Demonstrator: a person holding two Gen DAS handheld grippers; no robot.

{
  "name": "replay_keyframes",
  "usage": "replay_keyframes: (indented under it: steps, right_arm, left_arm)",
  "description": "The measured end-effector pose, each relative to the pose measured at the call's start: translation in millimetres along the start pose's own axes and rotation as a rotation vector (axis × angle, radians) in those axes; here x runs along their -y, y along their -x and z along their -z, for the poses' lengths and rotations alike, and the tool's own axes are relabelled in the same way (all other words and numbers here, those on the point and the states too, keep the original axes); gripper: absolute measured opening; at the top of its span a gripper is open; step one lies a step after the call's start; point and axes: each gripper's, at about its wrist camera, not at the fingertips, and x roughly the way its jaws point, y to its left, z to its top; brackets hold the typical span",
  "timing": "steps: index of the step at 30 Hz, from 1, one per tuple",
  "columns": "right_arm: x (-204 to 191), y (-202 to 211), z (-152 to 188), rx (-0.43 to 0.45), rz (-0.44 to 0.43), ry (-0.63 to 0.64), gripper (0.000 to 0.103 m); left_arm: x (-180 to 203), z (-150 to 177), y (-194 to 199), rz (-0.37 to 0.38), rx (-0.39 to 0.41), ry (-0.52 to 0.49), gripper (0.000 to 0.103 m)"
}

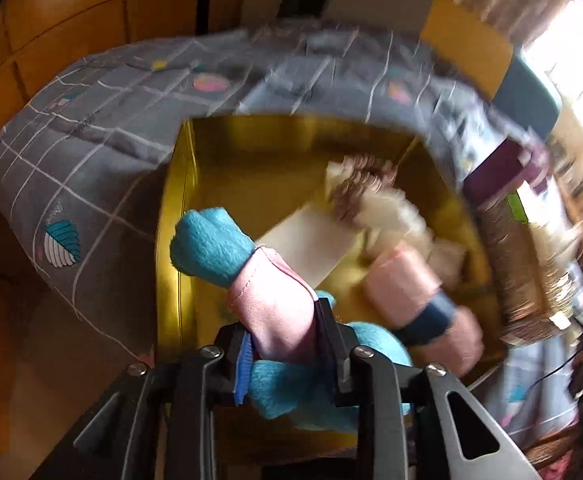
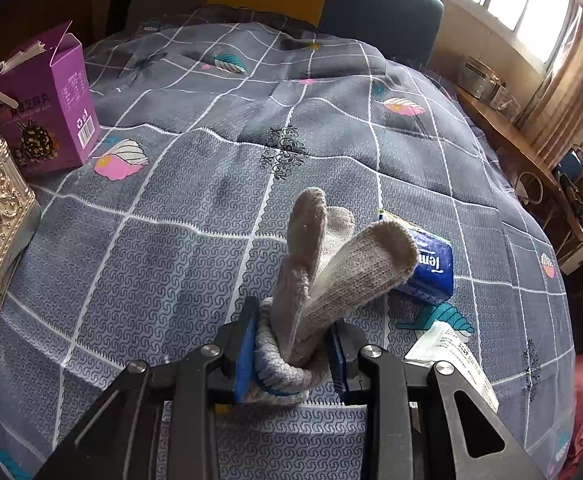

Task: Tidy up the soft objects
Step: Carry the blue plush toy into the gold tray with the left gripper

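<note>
Now the blue and pink plush toy [image 1: 251,276] hung in the left gripper [image 1: 287,344], right over the open gold box [image 1: 175,240]. The pads squeezed its pink middle part, and its blue end stuck up to the left. It looked light and squishy, so it should bend and not break. The middle seemed a good place to hold it, because the fluffy ends might slip out.

Inside the box, farther in and to the right, lay a fluffy white and brown toy [image 1: 375,204] and a pink roll with a dark band [image 1: 415,292]. The picture was blurry there.

The right gripper [image 2: 291,360] was clamped on the cuff of a grey knitted glove [image 2: 331,264]. Its floppy fingers pointed up and away. It looked thin and stretchy too.

Just past the glove a blue tissue pack [image 2: 431,268] lay on the grey checked blanket [image 2: 171,240]. Far to the left stood a purple carton [image 2: 51,108].
</note>
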Motion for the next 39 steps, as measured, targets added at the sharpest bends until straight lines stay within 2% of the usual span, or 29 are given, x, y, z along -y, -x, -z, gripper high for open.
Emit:
replay_keyframes:
  steps: [5, 11, 12, 18, 25, 39]
  right_arm:
    - [-2.4, 0.2, 0.3, 0.004, 0.018, 0.009, 0.032]
    - [-3.1, 0.4, 0.8, 0.005, 0.028, 0.007, 0.032]
    - [-2.9, 0.5, 0.8, 0.005, 0.028, 0.005, 0.032]
    - [-3.1, -0.3, 0.8, 0.003, 0.026, 0.004, 0.032]
    - [-2.8, -2.7, 0.0, 0.003, 0.026, 0.006, 0.032]
    - [6.2, -8.9, -4.2, 0.002, -0.012, -0.068, 0.032]
  left_arm:
    - [10.4, -13.4, -13.6, 0.007, 0.045, 0.037, 0.036]
    - [35.8, -21.7, -30.6, 0.022, 0.018, 0.039, 0.039]
    - [38.4, -21.2, -29.3, 0.01, 0.027, 0.034, 0.043]
    - [46.5, -9.4, -5.7, -0.124, 0.116, -0.01, 0.043]
    - [54.3, 5.5, 15.4, -0.167, 0.175, -0.039, 0.044]
    - [72.3, 19.2, 31.6, -0.131, 0.242, -0.137, 0.044]
